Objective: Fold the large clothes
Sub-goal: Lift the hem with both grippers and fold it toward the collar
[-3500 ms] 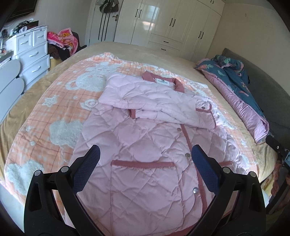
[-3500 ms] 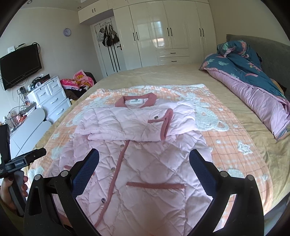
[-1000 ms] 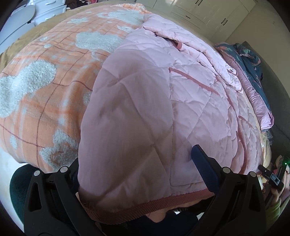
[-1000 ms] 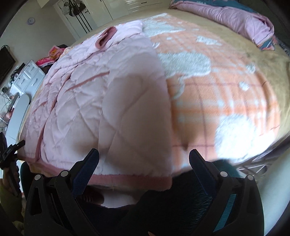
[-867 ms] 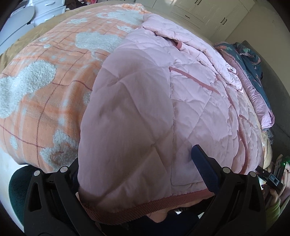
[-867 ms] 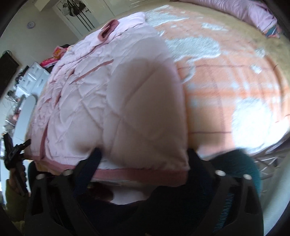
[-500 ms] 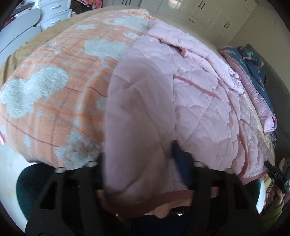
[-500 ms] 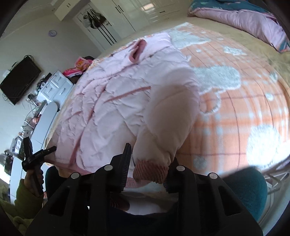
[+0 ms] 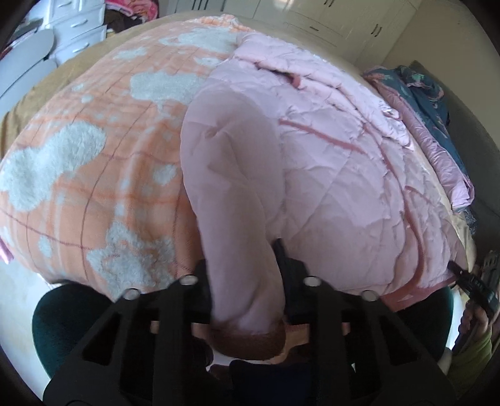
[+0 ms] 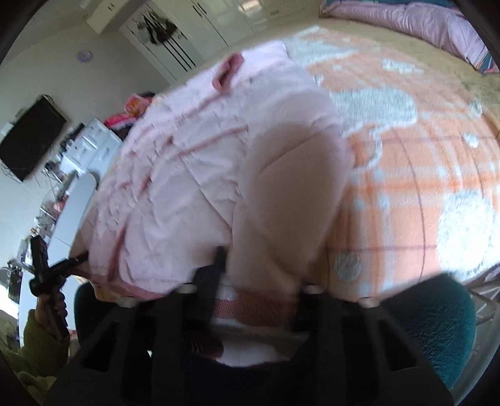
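Observation:
A pink quilted coat (image 9: 328,162) lies spread on the bed, its dark pink ribbed hem (image 9: 250,340) hanging over the near edge. My left gripper (image 9: 245,265) is closing on the coat's bottom left corner, and the fabric bunches between its pads. In the right wrist view the same coat (image 10: 193,162) shows from the other side. My right gripper (image 10: 259,271) is closing on the bottom right corner, with the hem (image 10: 259,307) pinched between the fingers. Both sets of fingertips are partly buried in fabric.
An orange plaid blanket (image 9: 93,187) with white fleecy patches covers the bed beneath the coat. A folded blue and pink quilt (image 9: 431,118) lies along the far side. White drawers (image 9: 78,25) and a wall television (image 10: 28,140) stand beyond. A dark green seat (image 10: 437,328) is below the bed edge.
Both grippers went from wide open around the hem corners to closed on them. The fabric at each corner has gathered into a bunch, and the right view has tilted up.

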A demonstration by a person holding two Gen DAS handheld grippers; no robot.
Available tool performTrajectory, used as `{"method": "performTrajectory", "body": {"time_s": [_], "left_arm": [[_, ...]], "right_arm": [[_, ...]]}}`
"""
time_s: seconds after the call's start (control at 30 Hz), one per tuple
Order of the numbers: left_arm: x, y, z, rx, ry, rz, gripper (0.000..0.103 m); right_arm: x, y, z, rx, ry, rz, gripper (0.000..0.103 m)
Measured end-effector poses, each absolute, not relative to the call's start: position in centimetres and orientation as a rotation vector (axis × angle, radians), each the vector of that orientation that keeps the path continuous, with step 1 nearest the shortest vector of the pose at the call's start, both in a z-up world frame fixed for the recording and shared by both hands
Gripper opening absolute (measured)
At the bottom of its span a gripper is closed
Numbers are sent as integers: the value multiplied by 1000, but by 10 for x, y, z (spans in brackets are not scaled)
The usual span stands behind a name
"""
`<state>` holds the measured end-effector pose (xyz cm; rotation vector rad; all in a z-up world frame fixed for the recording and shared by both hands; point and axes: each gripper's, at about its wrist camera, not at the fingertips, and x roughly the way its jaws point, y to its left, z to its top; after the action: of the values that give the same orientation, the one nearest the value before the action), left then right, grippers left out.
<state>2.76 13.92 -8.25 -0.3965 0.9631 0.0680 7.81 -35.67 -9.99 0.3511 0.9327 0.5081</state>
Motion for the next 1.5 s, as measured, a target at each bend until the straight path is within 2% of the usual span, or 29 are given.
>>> {"method": "performTrajectory", "body": {"time_s": [0.07, 0.13, 0.43, 1.5], "left_arm": [[30, 138, -74, -388, 937, 62, 9], [32, 136, -60, -377, 900, 48, 7], [50, 128, 1, -326, 742, -8, 6], [96, 141, 77, -378, 580, -33, 6]], "right_arm": [[77, -356, -86, 341, 877, 528, 16], [77, -354, -73, 338, 830, 545, 15], [93, -355, -29, 335, 721, 559, 13], [152, -343, 69, 343, 549, 552, 12]]}}
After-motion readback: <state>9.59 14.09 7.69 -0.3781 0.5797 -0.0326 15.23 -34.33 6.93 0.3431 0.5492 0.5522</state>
